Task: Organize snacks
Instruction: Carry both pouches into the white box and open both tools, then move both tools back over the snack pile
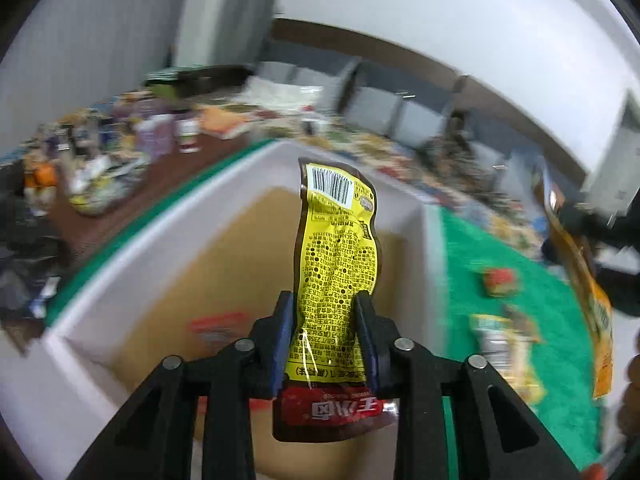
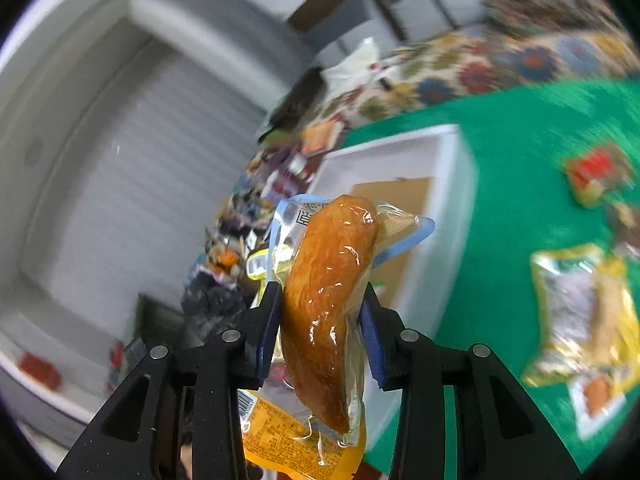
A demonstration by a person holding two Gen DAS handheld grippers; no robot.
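Left gripper [image 1: 325, 300] pinching yellow snack packet [image 1: 338, 256], frame centre, above white bin [image 1: 132, 240]. Right gripper [image 2: 322, 292] clamped on clear-wrapped sausage pack [image 2: 328, 300], centre; bin upper right on green mat [image 2: 528, 152].

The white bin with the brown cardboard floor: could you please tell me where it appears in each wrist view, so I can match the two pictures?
Left wrist view: the white bin fills the centre and lower left, behind the yellow snack packet between the left gripper's fingers.
Right wrist view: it sits centre right, tilted, behind the right gripper's packaged drumstick.
Shared landmark: the green cloth beside the bin.
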